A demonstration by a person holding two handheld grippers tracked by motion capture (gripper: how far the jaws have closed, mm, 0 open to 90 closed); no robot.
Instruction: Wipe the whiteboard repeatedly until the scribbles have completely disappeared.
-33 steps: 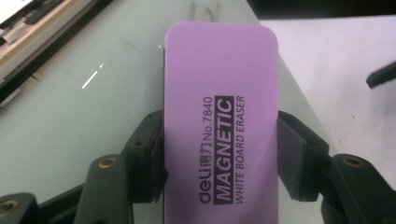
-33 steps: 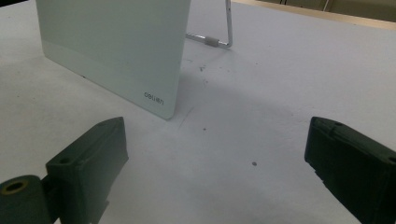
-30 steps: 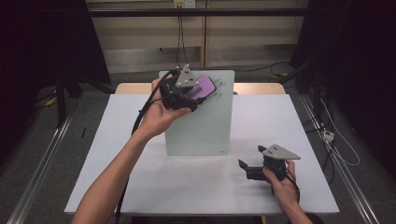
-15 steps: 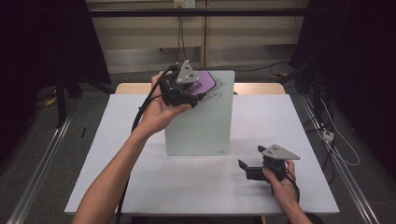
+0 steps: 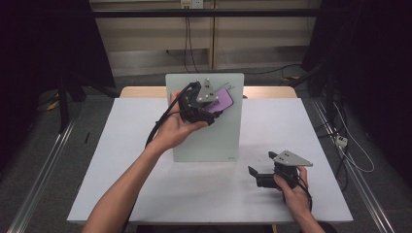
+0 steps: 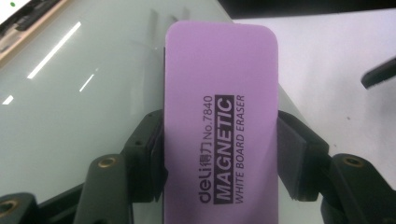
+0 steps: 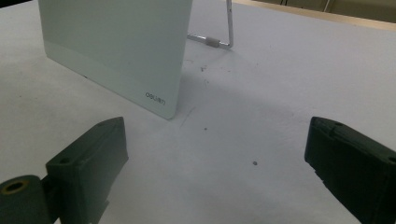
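Fingers [image 6: 292,161] flanking, pinching purple eraser [image 6: 219,121]

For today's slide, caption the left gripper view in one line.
Left gripper clamps a purple eraser against the tilted glass board.

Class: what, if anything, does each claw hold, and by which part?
Left claw: purple whiteboard eraser, gripped by its long side edges. Right claw: open, empty.

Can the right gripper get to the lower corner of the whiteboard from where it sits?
Probably yes. The right gripper rests on the table with its jaws open, and the whiteboard stands just ahead with bare tabletop between them. The left gripper, holding the eraser, is up near the top.
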